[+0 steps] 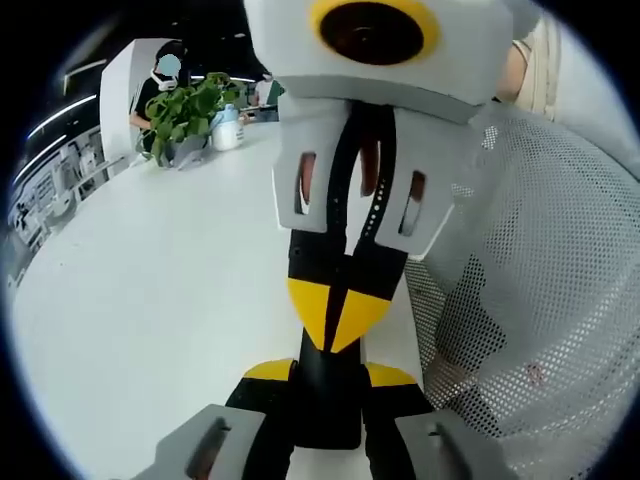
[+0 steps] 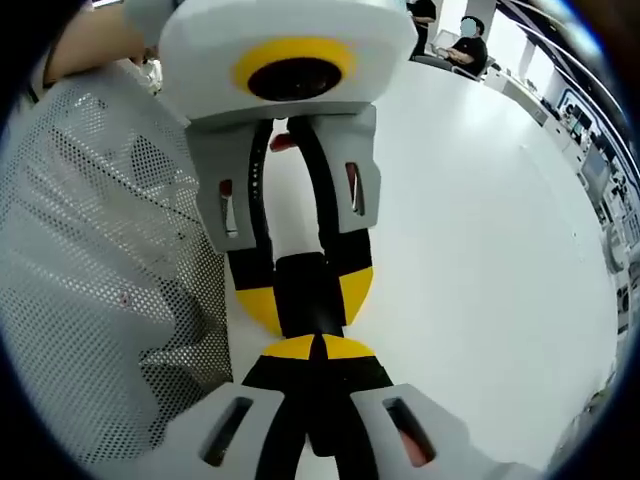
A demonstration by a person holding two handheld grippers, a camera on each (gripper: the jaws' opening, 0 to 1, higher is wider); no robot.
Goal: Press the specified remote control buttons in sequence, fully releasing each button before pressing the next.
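A slim black remote (image 1: 330, 410) sits edge-on between the yellow-and-black tips of my left gripper (image 1: 330, 372), which is shut on it above the white table (image 1: 150, 280). My right gripper (image 1: 335, 315) comes in head-on from the top of the left gripper view, its yellow tips shut together and touching the remote's upper end. In the right gripper view, my right gripper (image 2: 320, 348) shows its tips closed against the remote (image 2: 300, 310), held by the left gripper (image 2: 302, 292) facing it. The remote's buttons are hidden.
A white mesh chair back (image 1: 540, 280) (image 2: 90, 250) stands close beside both grippers. At the table's far end are a potted plant (image 1: 185, 110) and a white bottle (image 1: 228, 128). People sit further back (image 2: 475, 50). The table (image 2: 480, 220) spreads wide on the other side.
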